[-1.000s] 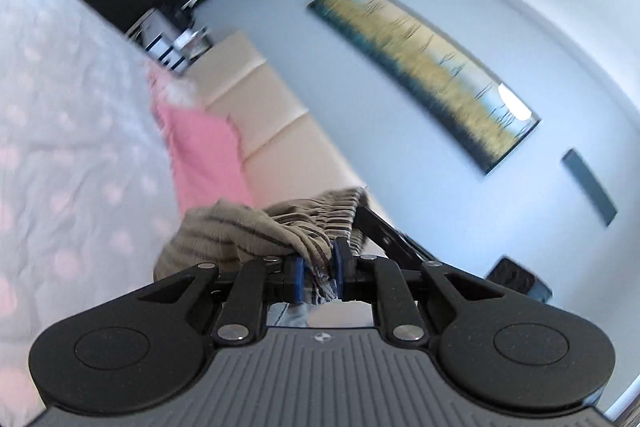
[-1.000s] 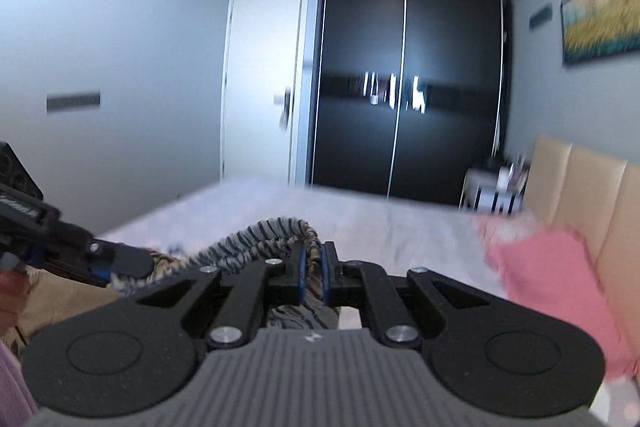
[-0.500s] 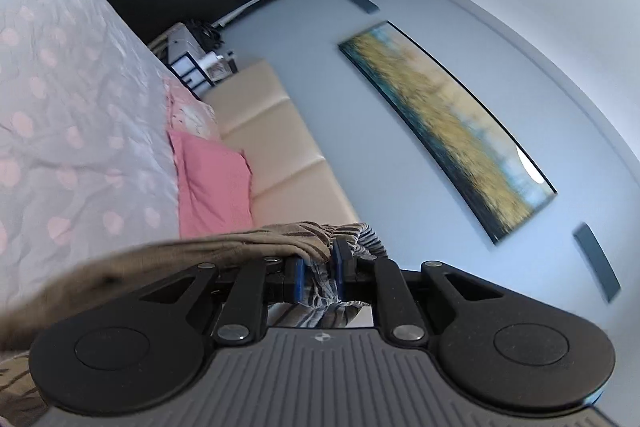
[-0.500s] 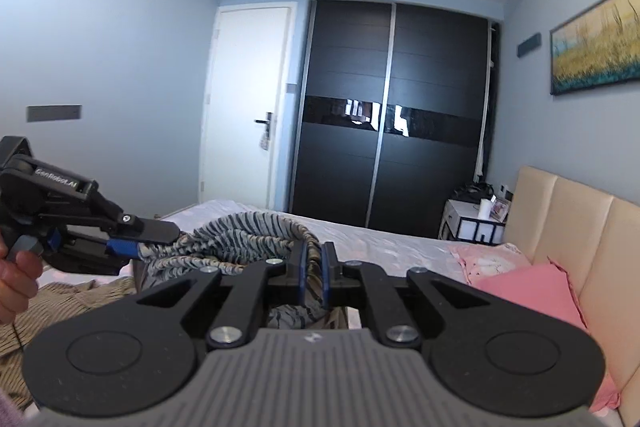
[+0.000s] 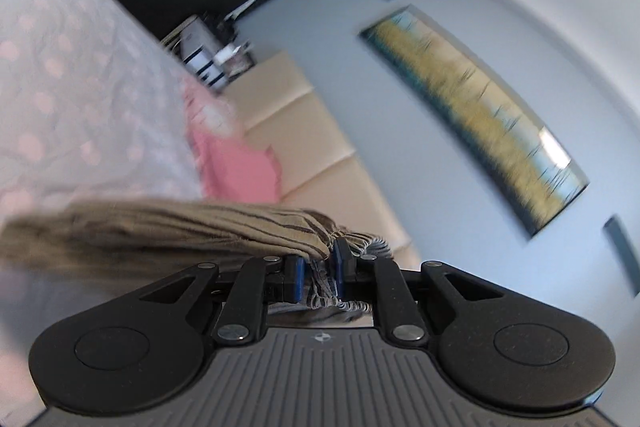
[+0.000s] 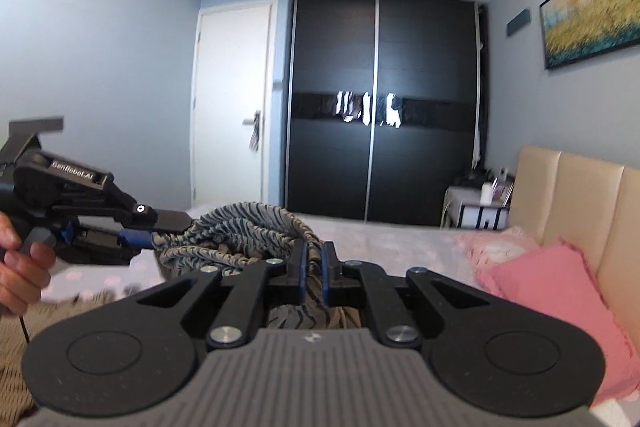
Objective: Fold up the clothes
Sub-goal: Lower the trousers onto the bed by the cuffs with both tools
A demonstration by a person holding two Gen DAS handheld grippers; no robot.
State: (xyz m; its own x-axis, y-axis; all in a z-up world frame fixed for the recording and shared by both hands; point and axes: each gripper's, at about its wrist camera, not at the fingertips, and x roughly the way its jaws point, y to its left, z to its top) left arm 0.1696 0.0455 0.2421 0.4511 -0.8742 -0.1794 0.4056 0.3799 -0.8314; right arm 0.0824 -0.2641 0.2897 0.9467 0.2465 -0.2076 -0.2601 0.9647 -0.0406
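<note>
both the left gripper (image 5: 319,269) and right gripper (image 6: 313,269) stay clamped on the tan dark-striped fabric garment (image 5: 168,227), lifted over the pink-dotted grey bedspread (image 5: 80,75), now stretching toward nine o'clock, pink pillow (image 6: 560,291) at three.

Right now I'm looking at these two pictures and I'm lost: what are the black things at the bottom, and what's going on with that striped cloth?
No robot here: a person holds a hand-held gripper in each hand, each carrying a wide-angle camera looking along its two fingers. One picture comes from the left hand-held gripper, the other from the right hand-held gripper, which also sees the left one off to its side. Both are shut on the same striped garment, lifted above a bed with a spotted cover. A pink pillow lies by the beige headboard. Behind stand a dark wardrobe and a white door. The job is folding clothes.
</note>
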